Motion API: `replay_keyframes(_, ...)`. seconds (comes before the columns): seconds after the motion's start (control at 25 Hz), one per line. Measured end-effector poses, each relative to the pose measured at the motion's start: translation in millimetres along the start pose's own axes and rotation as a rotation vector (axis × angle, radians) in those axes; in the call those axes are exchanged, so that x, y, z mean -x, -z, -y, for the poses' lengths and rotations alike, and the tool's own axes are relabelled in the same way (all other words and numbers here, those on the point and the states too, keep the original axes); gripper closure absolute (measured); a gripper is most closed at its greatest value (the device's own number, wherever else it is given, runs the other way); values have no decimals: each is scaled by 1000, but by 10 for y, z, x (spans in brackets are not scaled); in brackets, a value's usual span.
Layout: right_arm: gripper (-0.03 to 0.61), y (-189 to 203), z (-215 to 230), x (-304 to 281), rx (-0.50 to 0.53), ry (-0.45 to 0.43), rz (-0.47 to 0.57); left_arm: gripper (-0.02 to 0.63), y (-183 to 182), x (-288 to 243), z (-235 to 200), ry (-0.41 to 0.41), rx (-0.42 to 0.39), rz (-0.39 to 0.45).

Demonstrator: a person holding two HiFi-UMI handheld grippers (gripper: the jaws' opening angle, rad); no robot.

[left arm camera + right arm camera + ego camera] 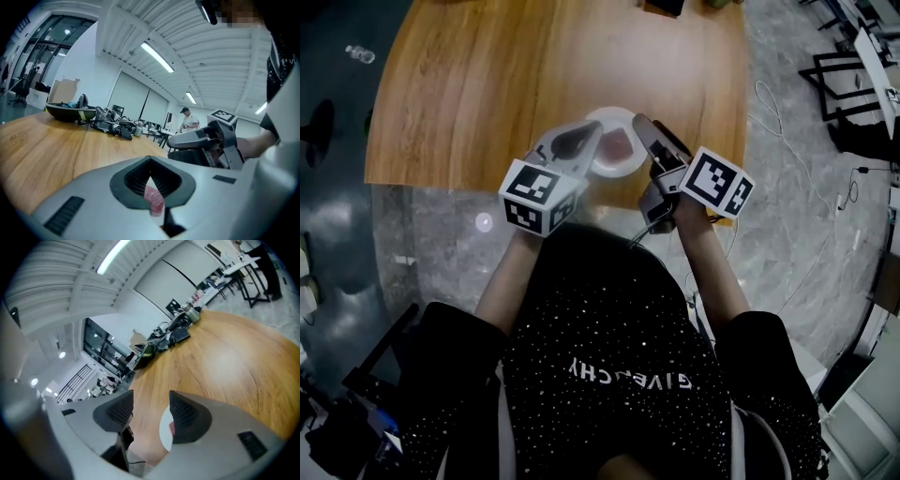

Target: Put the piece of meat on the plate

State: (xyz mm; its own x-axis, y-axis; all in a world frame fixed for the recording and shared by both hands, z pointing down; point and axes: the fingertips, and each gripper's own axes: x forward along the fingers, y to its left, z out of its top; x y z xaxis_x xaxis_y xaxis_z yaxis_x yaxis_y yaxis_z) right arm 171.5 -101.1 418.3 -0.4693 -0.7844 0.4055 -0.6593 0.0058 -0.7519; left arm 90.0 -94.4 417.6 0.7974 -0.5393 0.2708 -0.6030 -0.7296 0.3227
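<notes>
Head view: at frame centre the piece of meat lies on the plate, near the table edge, between the left claw and the right claw. Left gripper view: jaws clenched tip to tip, with the meat glimpsed through their gap. Right gripper view: jaws released and empty.

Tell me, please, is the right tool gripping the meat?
No: the right tool has its jaws apart with nothing between them, and the meat lies on the plate.
</notes>
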Motion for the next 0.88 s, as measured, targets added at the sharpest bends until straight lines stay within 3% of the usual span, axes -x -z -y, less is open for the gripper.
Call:
replay_keyframes(0.2,337,-118,-262,207,307,-62,89,607,-100,-17,108,16,-26,-7)
replay_keyframes(0.36,521,-150,-312,326,517,-5,158,607,-150,-71,167,29,-45,-8)
replay_keyframes(0.48,566,-140,-300,399,549,2,192,607,-180,-108,241,43,-55,-4)
replay_keyframes(0.88,568,-18,-270,433,620,34,172,607,-129,-143,309,76,-76,-44)
